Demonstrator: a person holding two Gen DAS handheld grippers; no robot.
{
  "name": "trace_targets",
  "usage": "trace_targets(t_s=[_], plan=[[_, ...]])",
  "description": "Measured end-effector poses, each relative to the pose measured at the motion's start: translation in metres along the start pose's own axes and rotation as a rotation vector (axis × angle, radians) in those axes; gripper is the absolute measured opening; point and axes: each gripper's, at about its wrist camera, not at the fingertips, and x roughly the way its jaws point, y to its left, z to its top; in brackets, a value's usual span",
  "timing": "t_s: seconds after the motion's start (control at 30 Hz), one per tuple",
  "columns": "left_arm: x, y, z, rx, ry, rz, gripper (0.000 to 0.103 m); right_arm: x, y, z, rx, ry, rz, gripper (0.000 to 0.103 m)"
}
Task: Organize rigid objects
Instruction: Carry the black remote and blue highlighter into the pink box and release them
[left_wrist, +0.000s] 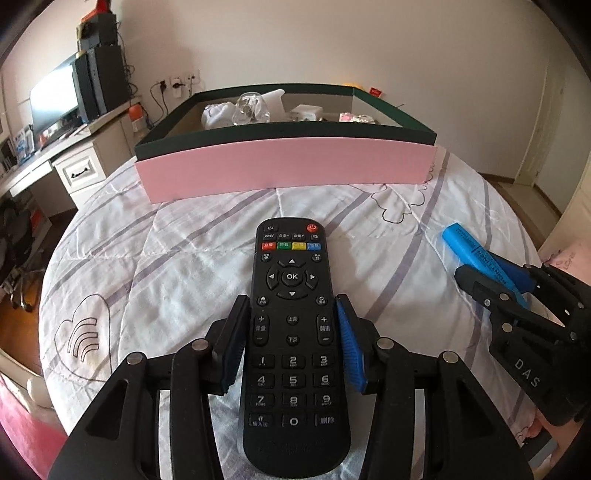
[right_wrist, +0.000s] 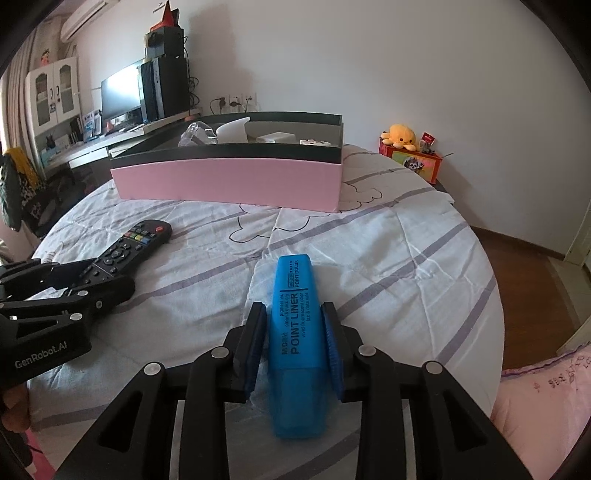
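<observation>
A black remote control (left_wrist: 292, 343) is clamped between the pads of the left gripper (left_wrist: 291, 317), whose jaws are closed to the width of the remote's body and press on its two long edges about halfway along, at the rows of volume and channel keys. The remote is seen lengthwise, its red power button at the far end and its number keys toward the camera, above a white quilt (left_wrist: 177, 236) crossed by grey stripes and outline drawings; whether it is resting on the quilt or raised just clear of it cannot be told. A blue highlighter (right_wrist: 295, 332), printed with the words POINT LINER, is gripped by the right gripper (right_wrist: 294, 321), the jaws narrowed onto its sides near the middle of the barrel, with its capped end pointed away and its translucent end toward the camera. In the left wrist view the right gripper is seen to the right of the remote, well apart from it; in the right wrist view the left gripper and the remote are seen at the left. Farther along the quilt an open box (left_wrist: 288, 173) with pink sides and a dark green rim is placed, and several items are visible inside it, among them a clear glass object (left_wrist: 251, 107) and white pieces that cannot be identified. A yellow plush toy (right_wrist: 400, 136) is seen beyond the quilt's right edge.
</observation>
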Motion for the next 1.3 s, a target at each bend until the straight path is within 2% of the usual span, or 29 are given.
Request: trace_targets(t_s=[0.13, 0.23, 0.53, 0.8, 1.3], plan=[[0.002, 0.0, 0.002, 0.014, -0.002, -0.028, 0.05, 0.0, 0.001, -0.001, -0.011, -0.001, -0.013, 0.031], [-0.001, 0.003, 0.0, 0.004, -0.011, -0.034, 0.044, 0.0, 0.003, -0.001, -0.014, -0.001, -0.023, 0.031], [-0.004, 0.004, -0.001, 0.01, -0.012, -0.055, 0.044, -0.001, 0.004, 0.002, -0.001, 0.019, -0.021, 0.027], [-0.007, 0.009, -0.002, 0.006, -0.015, -0.072, 0.044, -0.004, 0.001, 0.002, 0.05, 0.01, 0.025, 0.027], [-0.022, 0.015, 0.0, 0.015, -0.035, -0.054, 0.044, -0.009, 0.016, 0.005, 0.039, 0.016, 0.071, 0.027]])
